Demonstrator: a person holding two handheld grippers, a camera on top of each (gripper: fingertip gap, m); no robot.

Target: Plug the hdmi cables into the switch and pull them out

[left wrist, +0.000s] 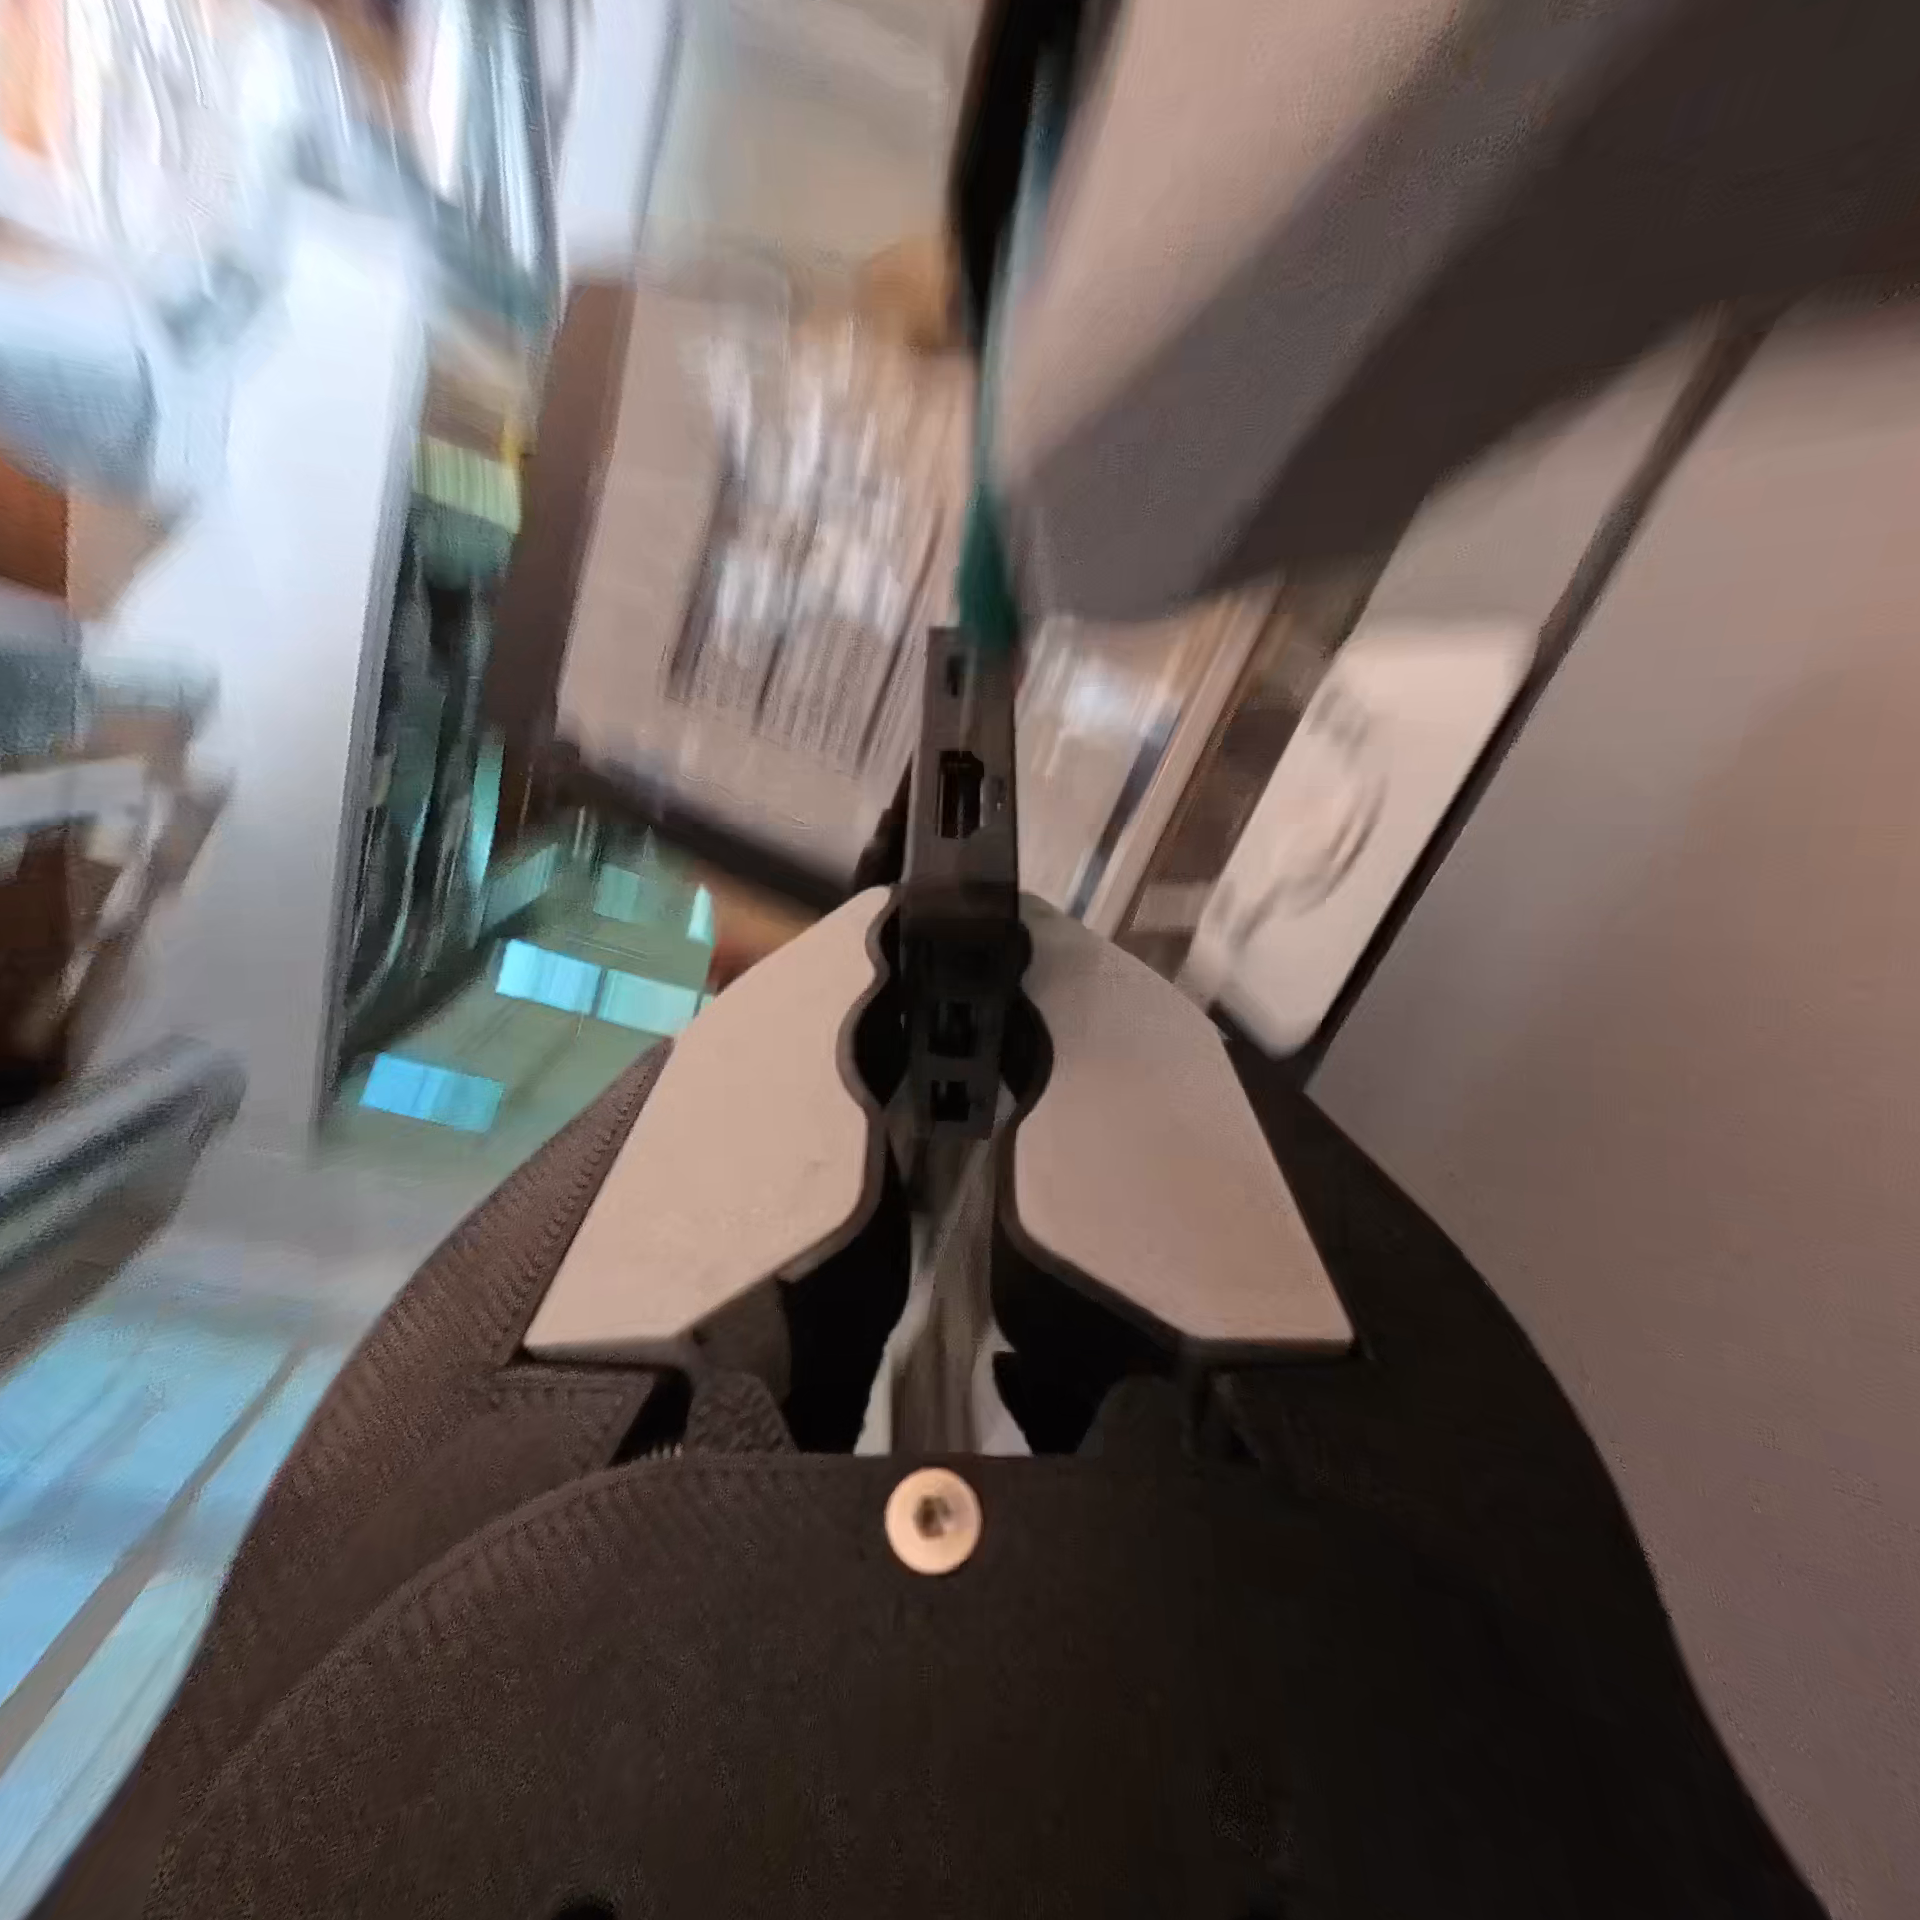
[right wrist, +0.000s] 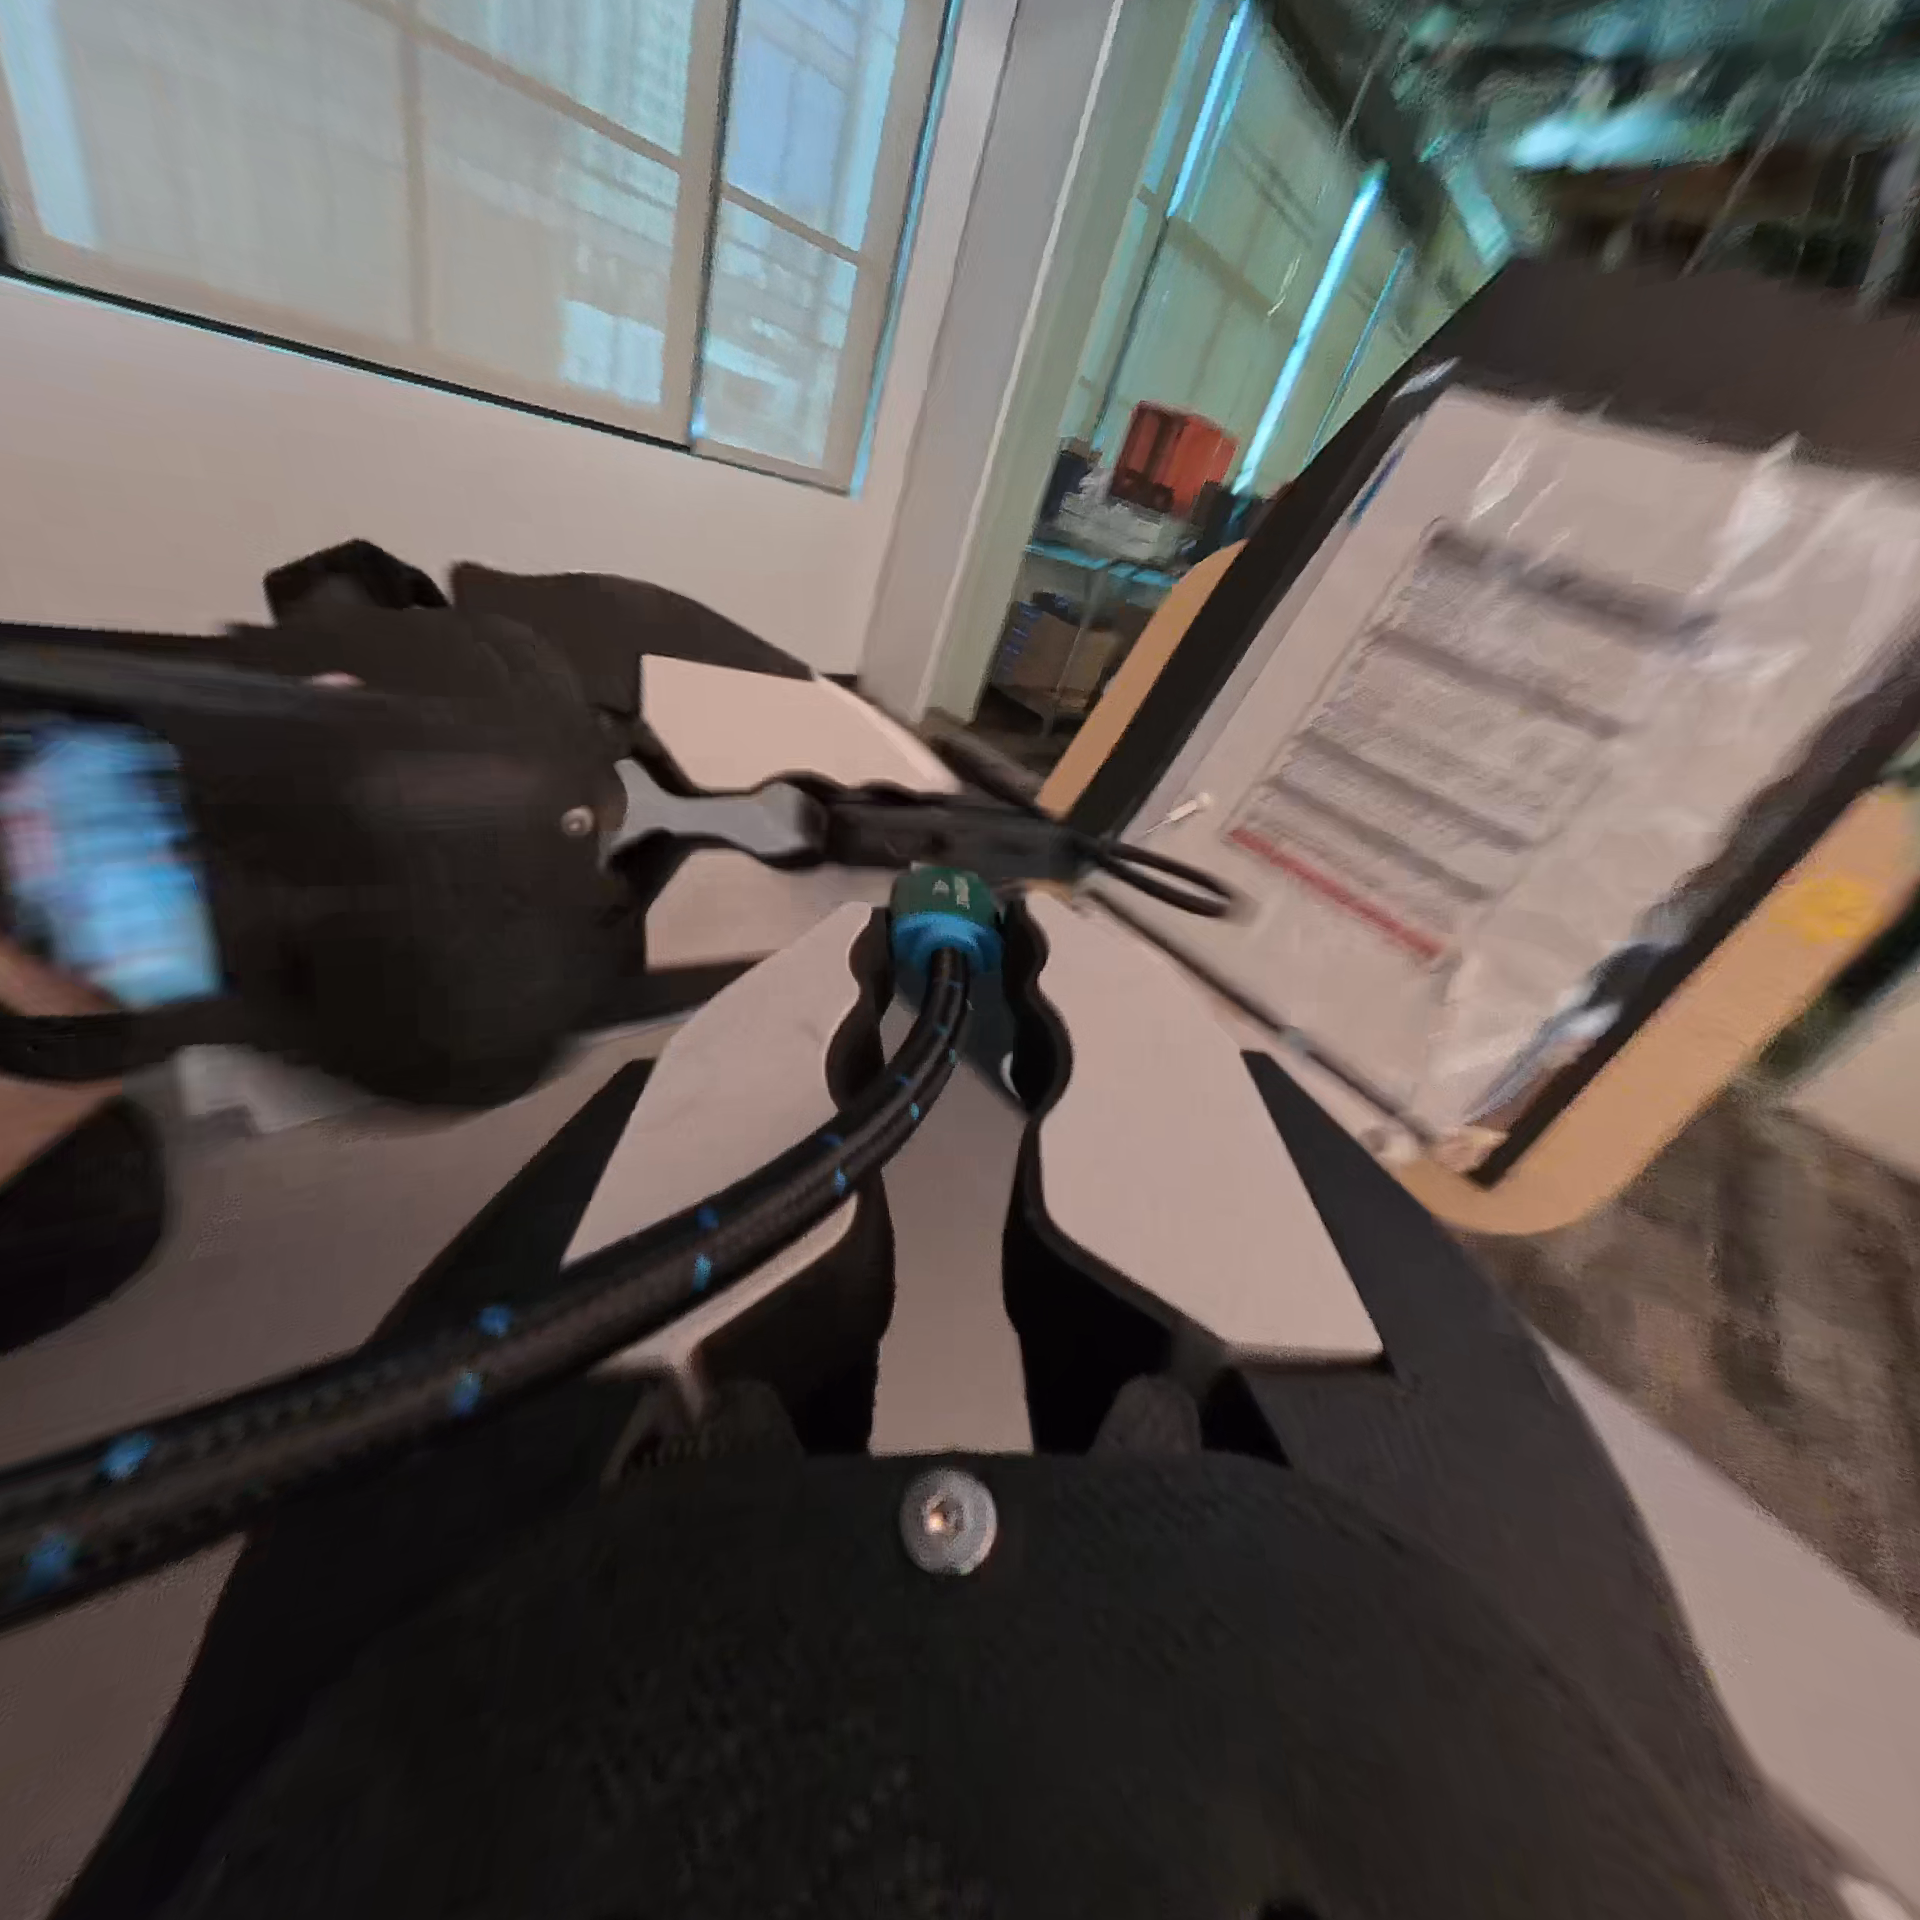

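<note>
Switch (left wrist: pixel 961 831), a slim black box, is pinched edge-on in the left tongs (left wrist: pixel 951 997), one open port facing the camera, its long axis running away from them. Right tongs (right wrist: pixel 951 966) pinch the green plug (right wrist: pixel 940 909), cable (right wrist: pixel 623 1278) trailing back. Plug tip sits against the switch's side, crosswise to it; whether seated, I cannot tell. Both hover above the bench (right wrist: pixel 260 1226).

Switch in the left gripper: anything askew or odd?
Nothing damaged. The black switch is off the table, clamped on edge in the left gripper, one port facing the camera. The right gripper holds the green HDMI plug against it.
</note>
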